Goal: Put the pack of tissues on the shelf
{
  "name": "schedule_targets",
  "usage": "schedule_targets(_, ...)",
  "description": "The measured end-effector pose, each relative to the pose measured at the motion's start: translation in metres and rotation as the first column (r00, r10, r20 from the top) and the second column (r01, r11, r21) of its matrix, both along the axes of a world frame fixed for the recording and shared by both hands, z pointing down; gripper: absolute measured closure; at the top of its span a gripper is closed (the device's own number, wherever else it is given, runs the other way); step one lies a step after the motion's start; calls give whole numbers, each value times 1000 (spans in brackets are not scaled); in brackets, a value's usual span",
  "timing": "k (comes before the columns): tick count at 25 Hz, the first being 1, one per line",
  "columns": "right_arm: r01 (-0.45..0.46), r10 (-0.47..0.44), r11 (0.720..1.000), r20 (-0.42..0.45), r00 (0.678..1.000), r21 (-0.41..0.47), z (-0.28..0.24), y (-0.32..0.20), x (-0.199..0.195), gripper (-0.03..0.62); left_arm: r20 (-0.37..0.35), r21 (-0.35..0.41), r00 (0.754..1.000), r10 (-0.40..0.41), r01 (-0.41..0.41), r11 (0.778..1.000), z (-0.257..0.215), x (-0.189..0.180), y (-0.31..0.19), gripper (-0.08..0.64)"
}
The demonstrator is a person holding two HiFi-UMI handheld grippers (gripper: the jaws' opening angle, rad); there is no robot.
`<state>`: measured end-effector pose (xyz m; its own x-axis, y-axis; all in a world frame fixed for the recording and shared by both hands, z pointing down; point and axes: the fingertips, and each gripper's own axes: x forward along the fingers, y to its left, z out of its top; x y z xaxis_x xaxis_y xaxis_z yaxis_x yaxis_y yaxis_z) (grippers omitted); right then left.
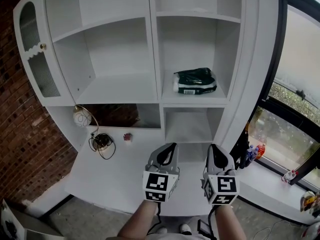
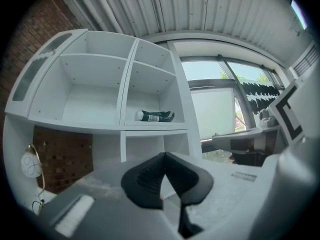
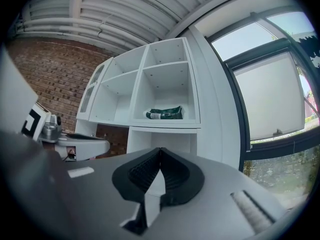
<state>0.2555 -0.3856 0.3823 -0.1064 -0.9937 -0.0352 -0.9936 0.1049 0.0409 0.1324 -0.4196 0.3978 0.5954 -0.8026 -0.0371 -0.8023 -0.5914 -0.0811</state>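
Note:
The pack of tissues point(image 1: 195, 81), dark green with a white label, lies on the middle right shelf of the white shelf unit point(image 1: 150, 44). The same pack of tissues point(image 2: 154, 116) shows in the left gripper view and, as the pack of tissues point(image 3: 164, 113), in the right gripper view, far ahead of the jaws. My left gripper point(image 1: 171, 146) and right gripper point(image 1: 212, 147) hover side by side over the white desk top point(image 1: 110, 179), well below the pack. Both are shut with nothing between the pads; the left gripper point(image 2: 164, 155) and right gripper point(image 3: 160, 150) show tips touching.
A round lamp point(image 1: 82, 117) and a coiled black cable point(image 1: 102, 144) sit at the desk's left, with a small red item point(image 1: 127, 136) beside them. A glass-fronted cabinet door point(image 1: 35, 54) stands open at left. A window sill point(image 1: 280, 176) with small objects lies to the right.

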Motion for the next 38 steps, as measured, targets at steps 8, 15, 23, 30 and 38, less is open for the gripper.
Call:
schedule_targets(8,12,-13,999,20,1000,46,-1,5,-3,588,-26,-11,1000,10,-10,1000,0,-1,2,552)
schedule_targets(15,11,-12,997,23,1000,76,-6,3,-2,589,-33,-8,999,3,-4,1000,1,-2,0,552)
schedule_targets(23,1,4,996,-53,999,94,-10,0,-9,592,-45,-1,999,-5,5,1000,-2,-6,-3,552)
schedule_targets(30,14,-7,995,-63,998,100,-10,-1,-14,592,-67,-28,998,-19,17,999,5,-12,-8,552)
schedule_targets(38,30,-25,995,-55,998,94,-7,-1,-17,592,-70,-41,997,-27,24,999,9,-14,-11,552)
